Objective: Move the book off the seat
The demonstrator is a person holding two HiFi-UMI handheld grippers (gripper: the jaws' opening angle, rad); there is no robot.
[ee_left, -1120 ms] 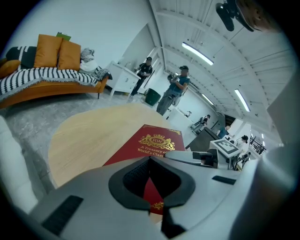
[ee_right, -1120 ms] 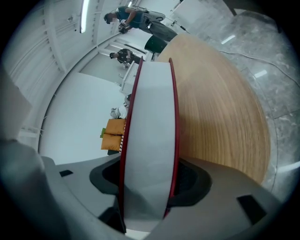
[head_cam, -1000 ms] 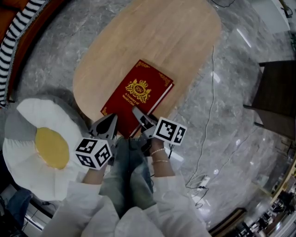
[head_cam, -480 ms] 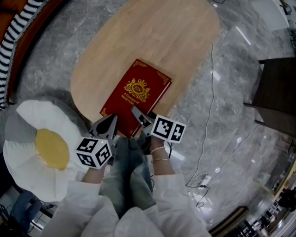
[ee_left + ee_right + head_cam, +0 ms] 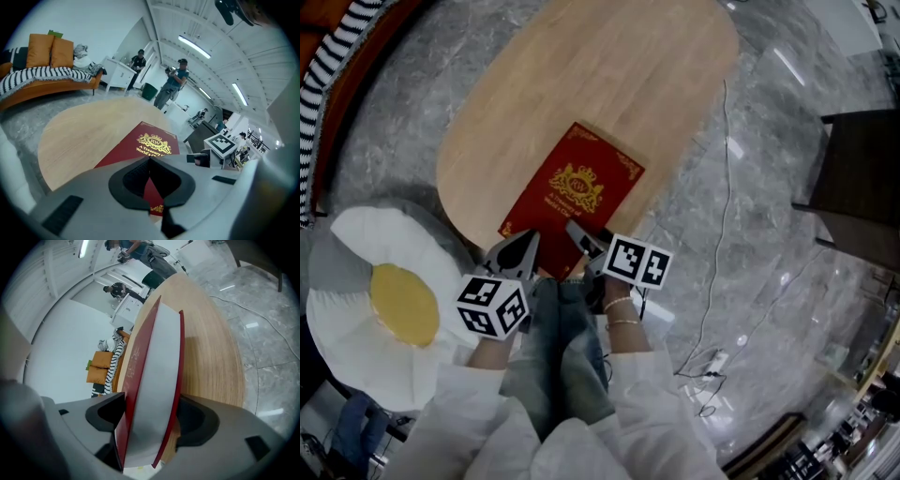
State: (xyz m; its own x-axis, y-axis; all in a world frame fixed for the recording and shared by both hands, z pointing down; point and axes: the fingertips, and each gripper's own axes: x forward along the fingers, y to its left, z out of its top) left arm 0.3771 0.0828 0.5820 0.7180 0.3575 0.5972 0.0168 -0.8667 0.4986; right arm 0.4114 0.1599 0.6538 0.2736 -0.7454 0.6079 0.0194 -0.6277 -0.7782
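Looking down in the head view, the red book (image 5: 572,192) lies flat on the wooden table (image 5: 609,75), its near end at the table's rim and well apart from the egg cushion (image 5: 384,300). The right gripper (image 5: 579,234) sits at the book's near corner, and the left gripper (image 5: 525,239) hovers just beside its near edge. In the left gripper view those jaws meet at the tips with nothing between them, and the book (image 5: 152,143) shows beyond. In the right gripper view the jaws have just been opening and stand wide, one on each side of the book (image 5: 154,380), with the pads close by the covers but seemingly not squeezing. It looks like a stiff hardback, thick and fairly heavy, with smooth covers that could slide. Gripping across the full thickness at a corner that reaches the rim, or near the spine, would likely hold best; holding one cover alone would let it flop open.
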